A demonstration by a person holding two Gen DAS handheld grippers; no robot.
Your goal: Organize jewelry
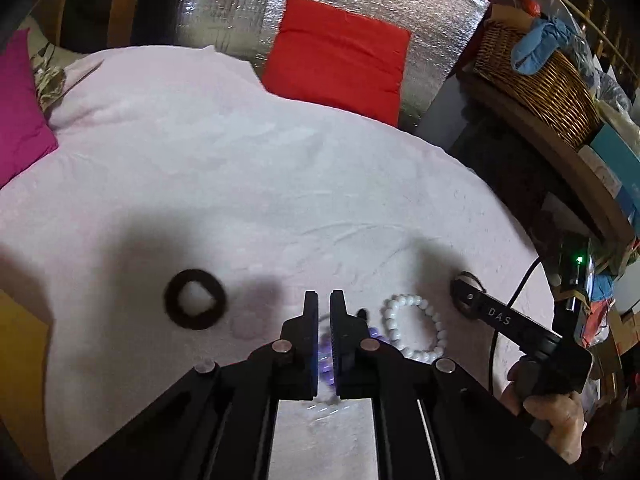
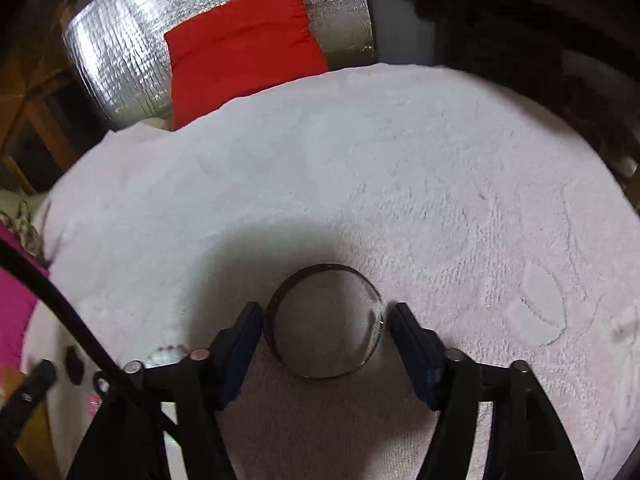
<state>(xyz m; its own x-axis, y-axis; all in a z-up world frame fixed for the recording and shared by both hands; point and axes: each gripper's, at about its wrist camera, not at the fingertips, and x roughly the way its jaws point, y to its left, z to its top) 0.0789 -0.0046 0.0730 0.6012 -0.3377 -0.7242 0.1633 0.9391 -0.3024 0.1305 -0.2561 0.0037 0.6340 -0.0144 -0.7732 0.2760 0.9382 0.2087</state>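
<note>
The left gripper [image 1: 324,300] is pinching a purple bead bracelet [image 1: 326,354] beside the white bead bracelet [image 1: 414,330], apparently for sorting. The right gripper [image 2: 326,314] is straddling a dark bangle [image 2: 324,322], jaws spread, not yet pressing.

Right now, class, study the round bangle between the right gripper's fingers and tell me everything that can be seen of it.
The bangle is a thin hoop, dark along its far and left rim and clear or glassy along its right side, so it looks partly see-through. It lies flat on the pale pink towel, hollow centre showing the cloth. It sits between the fingers of the right gripper: the left finger seems to meet its rim, while a narrow gap shows beside the right one. Nothing else touches it.
</note>
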